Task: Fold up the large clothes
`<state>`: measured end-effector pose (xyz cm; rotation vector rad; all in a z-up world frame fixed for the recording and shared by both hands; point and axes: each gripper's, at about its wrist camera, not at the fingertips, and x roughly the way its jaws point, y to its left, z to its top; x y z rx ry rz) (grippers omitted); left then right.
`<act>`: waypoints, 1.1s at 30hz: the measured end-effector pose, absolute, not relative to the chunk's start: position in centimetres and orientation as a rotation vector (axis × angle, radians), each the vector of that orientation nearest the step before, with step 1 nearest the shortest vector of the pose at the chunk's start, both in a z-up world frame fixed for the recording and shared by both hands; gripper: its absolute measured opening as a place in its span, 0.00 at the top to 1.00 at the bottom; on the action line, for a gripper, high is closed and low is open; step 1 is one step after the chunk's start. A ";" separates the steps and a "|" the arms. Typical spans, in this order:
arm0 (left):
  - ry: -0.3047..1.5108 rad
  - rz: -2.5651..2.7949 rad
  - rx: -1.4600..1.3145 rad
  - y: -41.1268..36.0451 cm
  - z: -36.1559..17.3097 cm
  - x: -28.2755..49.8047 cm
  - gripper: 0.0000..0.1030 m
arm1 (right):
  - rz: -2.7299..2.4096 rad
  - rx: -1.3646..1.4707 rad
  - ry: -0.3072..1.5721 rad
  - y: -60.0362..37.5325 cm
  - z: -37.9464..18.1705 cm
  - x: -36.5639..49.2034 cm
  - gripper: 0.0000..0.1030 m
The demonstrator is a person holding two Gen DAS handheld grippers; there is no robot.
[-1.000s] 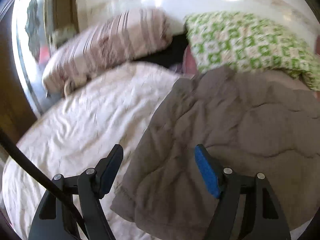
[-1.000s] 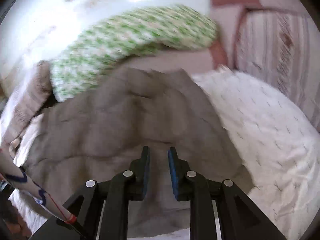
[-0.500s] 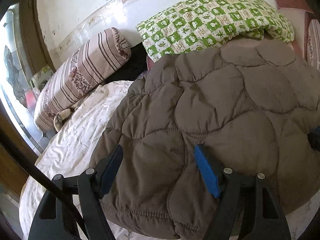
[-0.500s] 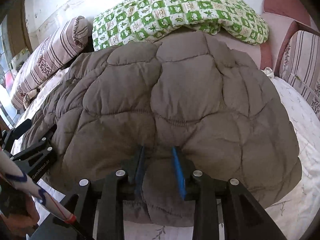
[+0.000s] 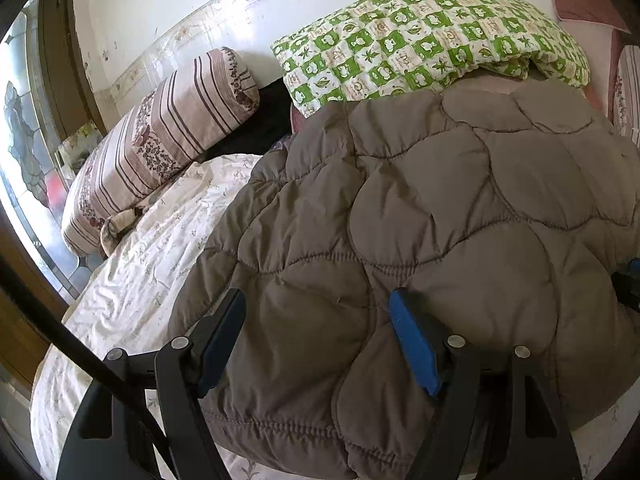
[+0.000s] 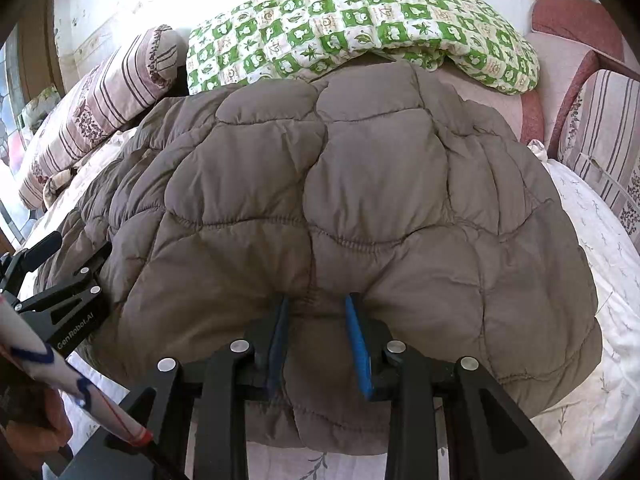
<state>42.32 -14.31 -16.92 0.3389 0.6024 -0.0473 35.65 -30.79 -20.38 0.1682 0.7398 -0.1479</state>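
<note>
A large brown quilted jacket point(image 5: 420, 216) lies spread on the white bed sheet point(image 5: 144, 280); it also fills the right wrist view point(image 6: 340, 184). My left gripper point(image 5: 316, 320) is open wide, its fingers resting over the jacket's near left edge. My right gripper point(image 6: 316, 312) is partly open with a bunched fold of the jacket's near hem sitting between its blue pads point(image 6: 358, 344). The left gripper also shows at the left edge of the right wrist view point(image 6: 60, 280).
A green-and-white checked quilt point(image 5: 432, 40) lies behind the jacket against the tiled wall. A striped bolster pillow point(image 5: 160, 148) is at the far left. Another striped cushion point(image 6: 600, 128) and a reddish headboard point(image 6: 568, 20) stand at the right.
Both grippers have come in close over the jacket's near edge. The right gripper has opened somewhat around a fold of the hem. The left gripper has stayed open.
</note>
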 end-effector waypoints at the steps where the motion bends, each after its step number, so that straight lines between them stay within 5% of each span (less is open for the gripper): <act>1: 0.603 -0.048 0.338 -14.3 -16.9 42.3 0.28 | -0.148 0.168 0.740 -30.8 -20.4 35.7 0.69; 33: 0.646 -0.067 0.280 -13.9 -16.8 42.9 0.27 | -0.272 0.526 0.730 -41.4 -20.3 33.1 0.62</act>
